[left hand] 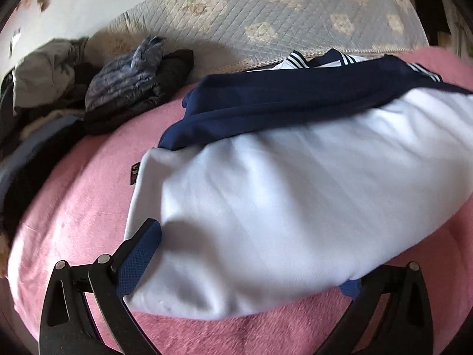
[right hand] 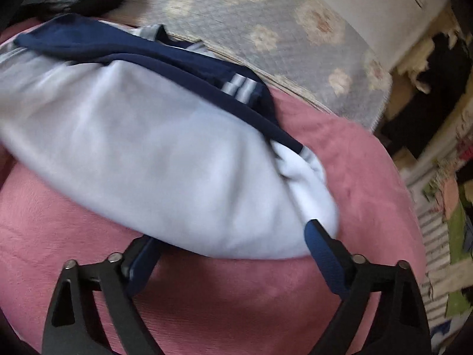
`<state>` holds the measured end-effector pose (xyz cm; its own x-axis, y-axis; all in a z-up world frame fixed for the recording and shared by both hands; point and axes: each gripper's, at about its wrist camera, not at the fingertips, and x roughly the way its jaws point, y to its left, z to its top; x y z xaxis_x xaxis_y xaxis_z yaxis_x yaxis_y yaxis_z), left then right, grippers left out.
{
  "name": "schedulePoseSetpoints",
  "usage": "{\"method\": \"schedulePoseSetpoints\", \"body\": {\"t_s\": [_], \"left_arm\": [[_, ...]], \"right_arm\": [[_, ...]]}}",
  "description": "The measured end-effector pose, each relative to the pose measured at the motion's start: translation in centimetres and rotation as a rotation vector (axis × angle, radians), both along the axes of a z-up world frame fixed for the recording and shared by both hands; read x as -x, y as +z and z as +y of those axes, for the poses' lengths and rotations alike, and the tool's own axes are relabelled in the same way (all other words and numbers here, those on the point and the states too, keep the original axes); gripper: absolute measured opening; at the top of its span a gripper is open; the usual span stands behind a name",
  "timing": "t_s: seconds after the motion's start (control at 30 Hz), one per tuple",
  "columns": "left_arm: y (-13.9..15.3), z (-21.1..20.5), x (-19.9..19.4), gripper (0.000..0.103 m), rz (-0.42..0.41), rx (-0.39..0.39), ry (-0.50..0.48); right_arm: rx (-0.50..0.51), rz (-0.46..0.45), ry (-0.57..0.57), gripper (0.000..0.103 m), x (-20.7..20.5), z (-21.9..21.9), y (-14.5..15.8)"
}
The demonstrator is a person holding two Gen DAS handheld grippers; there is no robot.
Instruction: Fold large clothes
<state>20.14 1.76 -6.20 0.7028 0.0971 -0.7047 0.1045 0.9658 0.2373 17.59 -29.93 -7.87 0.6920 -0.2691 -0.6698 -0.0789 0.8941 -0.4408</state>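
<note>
Both grippers, left (left hand: 245,266) and right (right hand: 233,245), are spread wide astride the white-and-navy jersey garment's (left hand: 280,177) near hem, apparently ungripped; equal bites should be taken.

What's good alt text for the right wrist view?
The open right gripper straddles the near edge of a white and navy garment lying on a pink blanket, its fingers spread wide with the white fabric between them. Behind it lies a quilted floral bedcover.
</note>
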Motion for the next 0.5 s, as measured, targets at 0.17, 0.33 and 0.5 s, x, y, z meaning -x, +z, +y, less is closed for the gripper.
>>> {"method": "schedulePoseSetpoints", "body": {"t_s": [0.17, 0.33, 0.5], "left_arm": [[0.1, 0.2, -1.3, 0.103, 0.043, 0.062, -0.007], [0.3, -0.1, -1.3, 0.099, 0.012, 0.058, -0.008], [2.1, -0.8, 1.2, 0.042, -0.087, 0.012, -0.098]], "right_arm": [[0.053, -0.065, 0.027, 0.086, -1.4, 2.3, -0.5], [0.127, -0.134, -0.038, 0.086, -2.7, 2.9, -0.9], [0.193, -0.138, -0.085, 0.034, -2.3, 2.8, -1.0]]}}
